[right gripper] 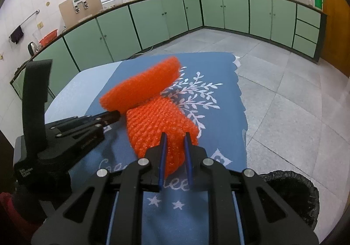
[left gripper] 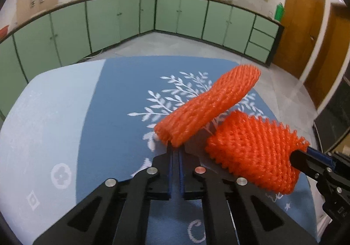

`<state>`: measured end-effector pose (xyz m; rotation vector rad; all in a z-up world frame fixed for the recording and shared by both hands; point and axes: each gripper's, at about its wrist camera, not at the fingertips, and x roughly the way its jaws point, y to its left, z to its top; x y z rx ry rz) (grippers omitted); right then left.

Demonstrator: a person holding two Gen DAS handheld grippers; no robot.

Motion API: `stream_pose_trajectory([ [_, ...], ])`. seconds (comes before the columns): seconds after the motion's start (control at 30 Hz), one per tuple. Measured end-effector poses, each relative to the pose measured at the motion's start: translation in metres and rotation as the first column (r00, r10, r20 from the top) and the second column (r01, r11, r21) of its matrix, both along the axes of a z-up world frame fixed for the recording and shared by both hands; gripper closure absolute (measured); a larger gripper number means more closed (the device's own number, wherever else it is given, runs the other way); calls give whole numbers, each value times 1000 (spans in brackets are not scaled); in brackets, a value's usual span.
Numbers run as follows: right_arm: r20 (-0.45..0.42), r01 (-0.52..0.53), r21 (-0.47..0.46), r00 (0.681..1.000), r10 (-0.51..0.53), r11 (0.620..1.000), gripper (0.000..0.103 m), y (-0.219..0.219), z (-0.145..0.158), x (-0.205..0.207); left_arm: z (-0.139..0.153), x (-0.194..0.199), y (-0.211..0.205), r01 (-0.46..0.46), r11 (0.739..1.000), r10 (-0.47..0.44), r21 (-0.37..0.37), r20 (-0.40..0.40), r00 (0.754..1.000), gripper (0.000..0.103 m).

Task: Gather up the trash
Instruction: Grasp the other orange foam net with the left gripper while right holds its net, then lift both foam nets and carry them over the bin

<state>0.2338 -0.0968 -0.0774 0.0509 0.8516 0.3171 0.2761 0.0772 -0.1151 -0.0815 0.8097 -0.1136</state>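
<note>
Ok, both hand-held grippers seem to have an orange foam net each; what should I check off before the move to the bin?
1. Left hand-held gripper shut on the upper foam net: ok, pinched at its very end.
2. Right hand-held gripper shut on the lower foam net: ok.
3. Nets apart from each other: cannot tell, they overlap in both views.
4. Bin in reach and open: ok, black-lined, beside the table at lower right.
5. Blue tablecloth not caught in either grip: ok.

Blue cloth [left gripper: 113,100] bare at left, bin [right gripper: 291,192] low at right
</note>
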Motion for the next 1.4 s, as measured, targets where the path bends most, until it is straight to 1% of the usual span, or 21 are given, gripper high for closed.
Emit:
stream_pose_trajectory([
  [0.13, 6, 2, 1, 1000, -2, 1000, 89, 0, 4, -4, 5, -8, 13, -45, 999, 46, -16, 6, 999, 99],
  [0.27, 17, 12, 6, 1000, -12, 1000, 89, -2, 9, -8, 8, -20, 23, -73, 997, 72, -39, -13, 997, 99],
  [0.33, 23, 15, 11, 1000, -16, 1000, 89, -2, 12, -9, 9, -28, 26, -82, 996, 82, -33, -19, 996, 99],
  [0.47, 41, 13, 14, 999, -14, 1000, 89, -2, 19, -14, 14, -45, 27, -86, 996, 86, -33, -20, 996, 99],
  [0.57, 56, 11, 15, 998, -12, 1000, 89, -2, 25, -18, 18, -55, 25, -85, 996, 85, -18, -5, 996, 99],
  [0.73, 78, 9, 16, 997, -11, 1000, 89, -1, 36, -26, 28, -69, 21, -83, 996, 83, -31, 7, 997, 99],
  [1.1, 148, 21, 26, 989, -24, 999, 89, -19, 65, -57, 52, -96, 8, -55, 997, 57, -46, 52, 997, 99],
  [1.27, 176, 47, 26, 983, -50, 999, 90, -39, 76, -76, 62, -109, -8, -20, 998, 24, -55, 69, 997, 99],
  [1.4, 186, 80, 36, 979, -86, 996, 90, -57, 83, -86, 68, -114, -26, 25, 997, -20, -67, 73, 997, 99],
])
